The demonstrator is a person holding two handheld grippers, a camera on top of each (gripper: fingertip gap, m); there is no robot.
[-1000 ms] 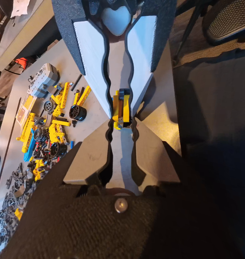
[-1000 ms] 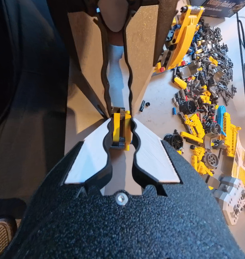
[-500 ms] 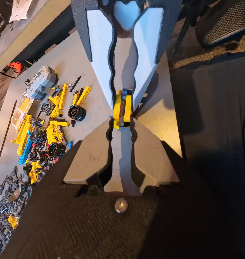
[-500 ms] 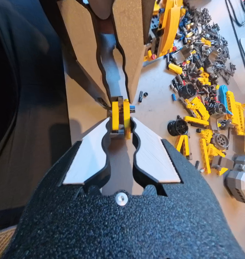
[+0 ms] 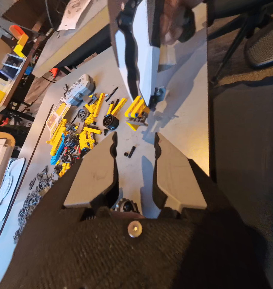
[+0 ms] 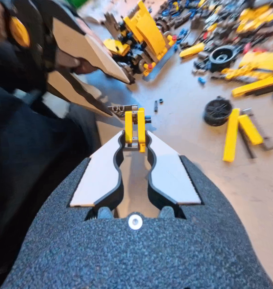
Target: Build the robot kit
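Where right tongs (image 6: 135, 137) pinch: half-hidden yellow assembly (image 6: 134, 126).

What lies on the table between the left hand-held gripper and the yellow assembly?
In the left wrist view: a small black pin and bushing on the table.

- The right gripper (image 6: 135, 137) holds a small brick assembly (image 6: 135, 129) between its fingertips, above the table (image 6: 195, 179).
- The left gripper (image 5: 135, 137) hangs over the table's near edge, nothing between its fingers; a short pin (image 5: 131, 152) lies on the table just beyond them.
- In the left wrist view, a wheel (image 5: 110, 122) sits left of the assembly, and beams (image 5: 117, 106) lie just behind it.
- A motor block (image 5: 80, 92) lies farther back on the left.
- A heap of small parts (image 5: 34, 192) sits at the near left (partly hidden by the gripper body).
- A chair (image 5: 264, 51) stands off the table's right side.
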